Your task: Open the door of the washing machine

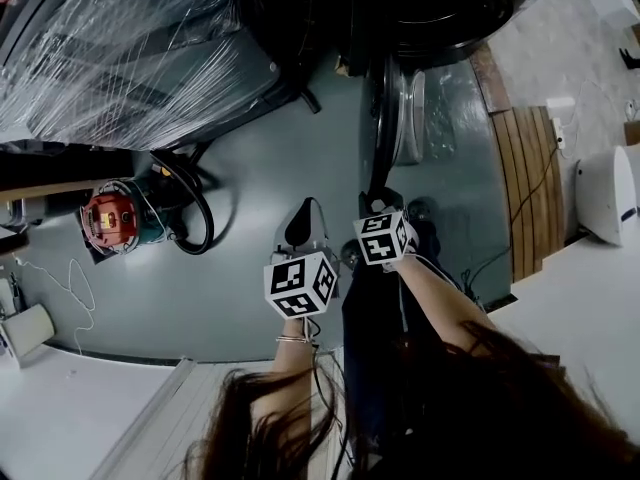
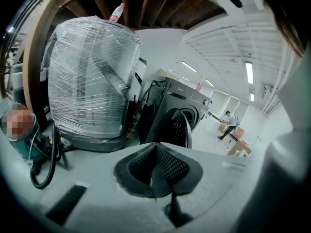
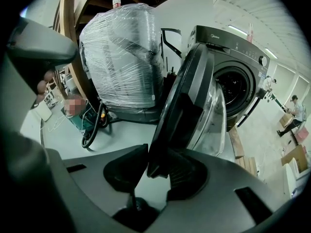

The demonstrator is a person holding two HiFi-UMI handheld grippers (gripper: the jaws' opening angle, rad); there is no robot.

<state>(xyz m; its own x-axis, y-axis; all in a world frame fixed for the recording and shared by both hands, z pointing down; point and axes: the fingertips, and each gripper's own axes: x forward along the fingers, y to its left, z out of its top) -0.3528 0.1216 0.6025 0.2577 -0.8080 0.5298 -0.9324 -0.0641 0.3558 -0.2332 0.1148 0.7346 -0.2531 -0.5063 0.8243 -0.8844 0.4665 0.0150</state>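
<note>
The dark washing machine (image 1: 440,8) stands at the top of the head view, with its round glass door (image 1: 395,118) swung wide out toward me. My right gripper (image 1: 380,200) is shut on the door's outer rim. In the right gripper view the rim (image 3: 189,106) runs down between the two pads of my right gripper (image 3: 158,171), and the open drum (image 3: 238,81) shows behind. My left gripper (image 1: 305,230) hangs just left of the door, shut and holding nothing. The left gripper view shows its pads (image 2: 155,171) together, with the machine (image 2: 187,108) further off.
A large appliance wrapped in plastic film (image 1: 130,48) stands left of the machine. A red and green device (image 1: 110,218) with a black hose (image 1: 195,203) lies on the floor at left. A wooden pallet (image 1: 530,188) lies at right. A person (image 2: 227,123) is far off.
</note>
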